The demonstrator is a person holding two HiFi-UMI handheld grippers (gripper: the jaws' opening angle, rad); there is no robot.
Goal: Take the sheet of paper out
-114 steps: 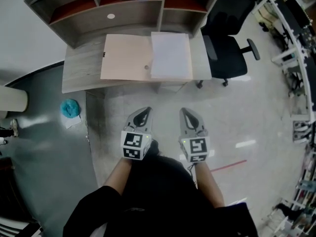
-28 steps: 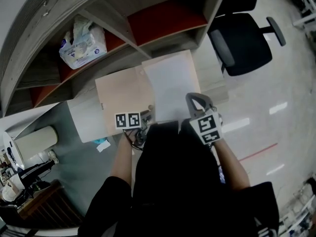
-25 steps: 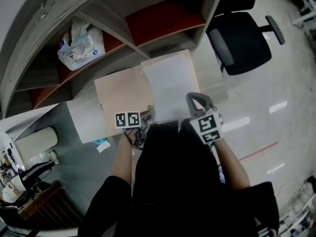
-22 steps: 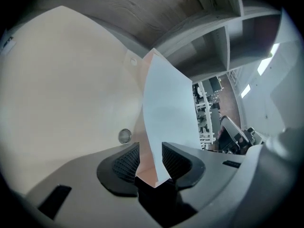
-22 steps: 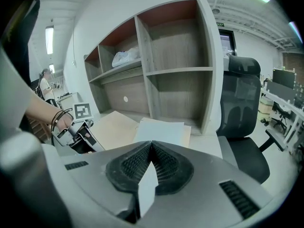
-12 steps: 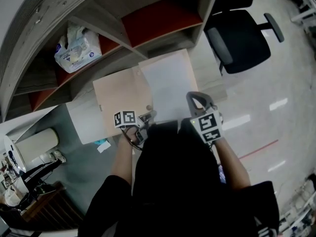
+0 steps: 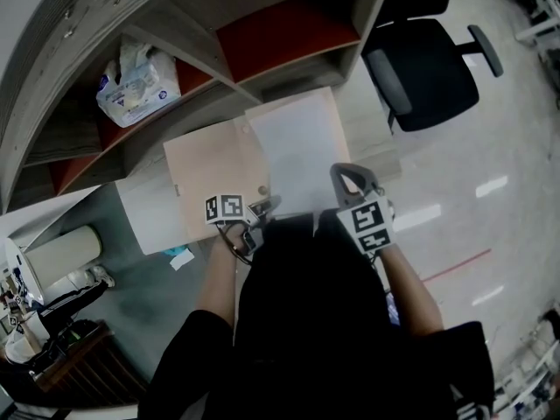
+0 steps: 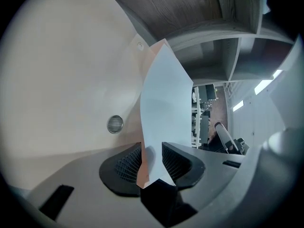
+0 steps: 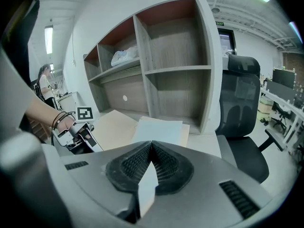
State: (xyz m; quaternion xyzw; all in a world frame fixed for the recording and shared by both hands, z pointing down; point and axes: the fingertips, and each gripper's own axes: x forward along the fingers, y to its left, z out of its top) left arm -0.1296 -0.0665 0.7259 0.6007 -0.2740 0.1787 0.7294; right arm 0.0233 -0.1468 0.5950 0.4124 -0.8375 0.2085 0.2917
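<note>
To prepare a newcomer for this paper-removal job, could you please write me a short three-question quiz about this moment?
1. True or false: the right claw is shut on the sheet of paper.
2. What does the left claw grip? A) the sheet of paper B) the packet on the shelf C) nothing
3. Fill in: in the head view, a black ___ stands on the floor to the right of the desk.
Key: 1 true; 2 A; 3 chair.
</note>
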